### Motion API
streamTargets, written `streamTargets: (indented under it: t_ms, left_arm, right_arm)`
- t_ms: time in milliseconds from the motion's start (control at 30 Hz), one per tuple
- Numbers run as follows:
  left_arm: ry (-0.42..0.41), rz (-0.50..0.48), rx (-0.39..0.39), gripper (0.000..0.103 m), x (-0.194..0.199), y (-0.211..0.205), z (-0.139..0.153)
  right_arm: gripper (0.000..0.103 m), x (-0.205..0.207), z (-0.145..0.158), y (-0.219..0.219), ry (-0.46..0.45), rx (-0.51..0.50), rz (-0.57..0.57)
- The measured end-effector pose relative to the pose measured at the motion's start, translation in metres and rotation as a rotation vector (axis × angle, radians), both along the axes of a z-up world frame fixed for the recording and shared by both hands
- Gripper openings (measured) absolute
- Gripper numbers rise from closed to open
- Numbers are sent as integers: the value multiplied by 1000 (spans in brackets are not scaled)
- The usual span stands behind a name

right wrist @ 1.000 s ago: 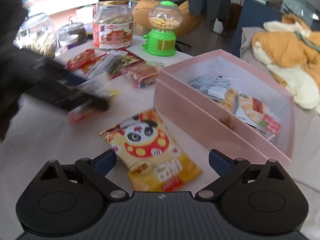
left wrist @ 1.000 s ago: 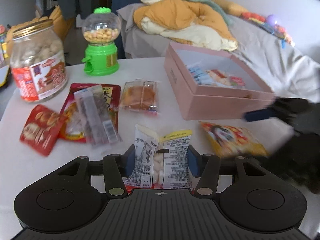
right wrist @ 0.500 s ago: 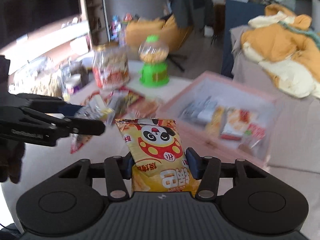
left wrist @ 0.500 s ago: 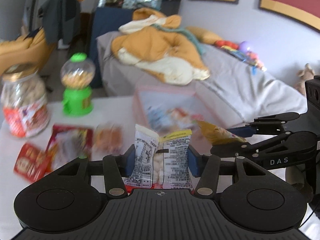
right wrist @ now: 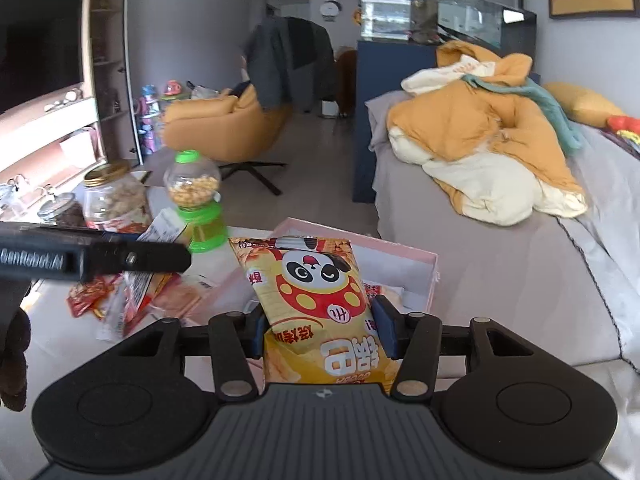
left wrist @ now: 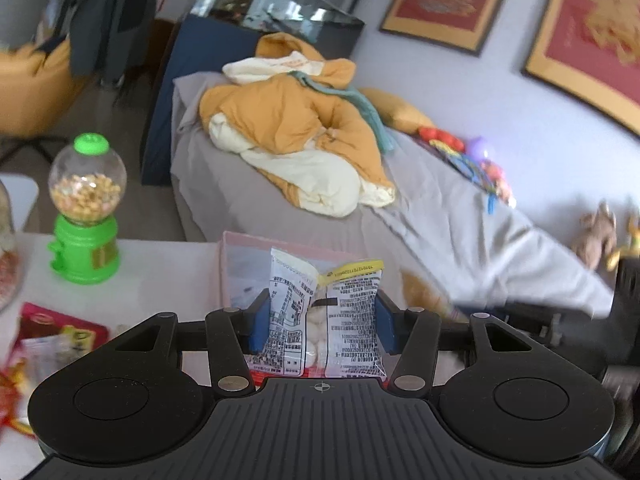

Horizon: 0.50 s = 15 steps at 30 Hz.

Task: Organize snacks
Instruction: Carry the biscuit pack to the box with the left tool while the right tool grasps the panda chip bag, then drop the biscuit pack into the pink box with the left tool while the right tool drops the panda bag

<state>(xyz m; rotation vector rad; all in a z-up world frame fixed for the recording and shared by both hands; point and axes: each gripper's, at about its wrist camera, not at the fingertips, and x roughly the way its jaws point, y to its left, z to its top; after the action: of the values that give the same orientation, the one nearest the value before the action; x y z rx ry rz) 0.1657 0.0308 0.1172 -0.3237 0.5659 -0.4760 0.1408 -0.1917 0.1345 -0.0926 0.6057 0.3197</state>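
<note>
**Two snack packs in the air, box is next**

Both jaws are clamped on a packet each: left gripper (left wrist: 320, 326) pinches a white printed snack pack (left wrist: 326, 320), right gripper (right wrist: 320, 330) has just been closing and now squeezes the yellow panda chip bag (right wrist: 316, 304). Both packs stick up upright between the pads. Looks like the carry step. The pink box (right wrist: 434, 264) sits just beyond the bags (already some packets inside), so next it's move over the opening and let go. Loose snacks lie far left by the green candy dispenser (left wrist: 85, 216).
</note>
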Motion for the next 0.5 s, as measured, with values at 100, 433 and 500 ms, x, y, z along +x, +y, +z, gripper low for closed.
streamTargets:
  t_ms: [100,433,500]
  left_arm:
    - [-3,19,-91,58,22,0,-3]
    - [131,59,29,58,46,-7,-49]
    - [125,60,2,58,41,0,-47]
  right_arm:
    - [51,13,-9,3,-10,-40,-27]
    - [81,30,-41,6,44,-39,-22]
    - [81,28,-41,4,51,-36,-34]
